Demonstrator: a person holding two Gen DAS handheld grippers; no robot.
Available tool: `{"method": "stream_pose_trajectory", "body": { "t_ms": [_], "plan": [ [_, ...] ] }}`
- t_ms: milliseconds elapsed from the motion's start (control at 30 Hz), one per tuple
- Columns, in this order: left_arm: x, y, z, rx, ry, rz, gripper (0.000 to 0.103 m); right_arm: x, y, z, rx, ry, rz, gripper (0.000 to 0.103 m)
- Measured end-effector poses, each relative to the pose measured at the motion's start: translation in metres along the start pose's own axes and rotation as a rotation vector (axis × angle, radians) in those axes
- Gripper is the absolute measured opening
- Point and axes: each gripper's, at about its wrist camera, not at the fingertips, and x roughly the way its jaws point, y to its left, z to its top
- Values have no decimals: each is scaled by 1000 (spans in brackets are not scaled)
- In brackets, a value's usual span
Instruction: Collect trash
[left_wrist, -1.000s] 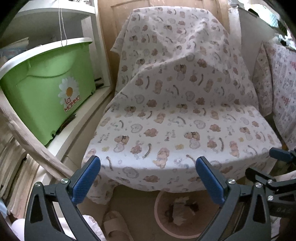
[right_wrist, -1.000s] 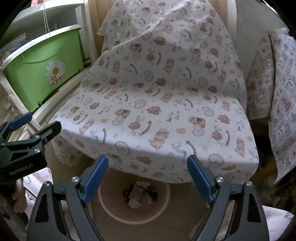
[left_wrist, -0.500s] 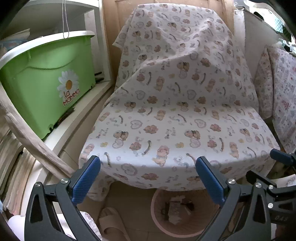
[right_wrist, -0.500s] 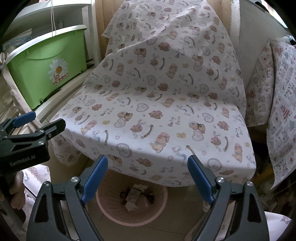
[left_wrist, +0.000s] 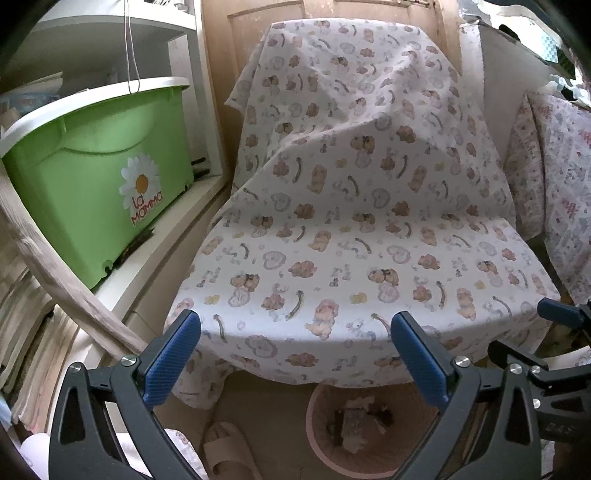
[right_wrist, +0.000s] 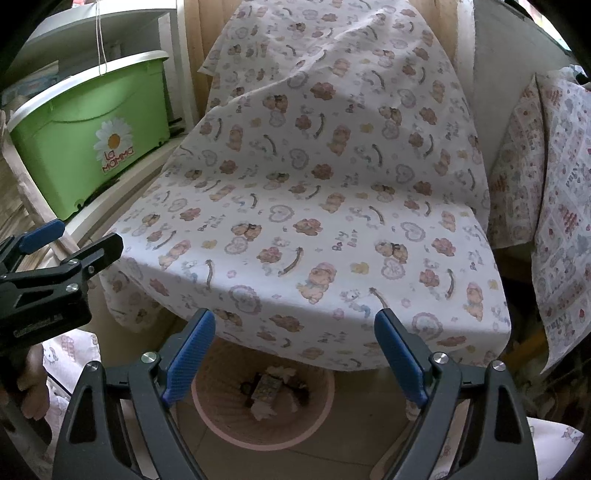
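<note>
Left gripper (left_wrist: 295, 354) spread wide, empty. Right gripper (right_wrist: 295, 354) likewise wide, gripping nothing. Pink waste basket (right_wrist: 221, 424) sits on the floor just below both, trash (right_wrist: 267, 391) inside, half-tucked under the bear-print sheet (right_wrist: 332, 203).

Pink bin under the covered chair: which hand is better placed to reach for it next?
Right, probably. The pink bin sits almost centred between the open right gripper jaws; in the left view it lies off toward the left gripper right jaw. Both are empty.

Tiled floor (right_wrist: 332, 458), pink waste basket (right_wrist: 221, 428) with trash (right_wrist: 266, 393), slipper (left_wrist: 229, 454)
</note>
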Motion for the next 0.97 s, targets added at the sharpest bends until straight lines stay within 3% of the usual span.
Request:
{"method": "stream_pose_trajectory", "body": {
  "t_ms": [967],
  "plan": [
    [-4, 0, 1, 18, -16, 1, 102, 0, -2, 1, 1, -2, -1, 90]
  ]
}}
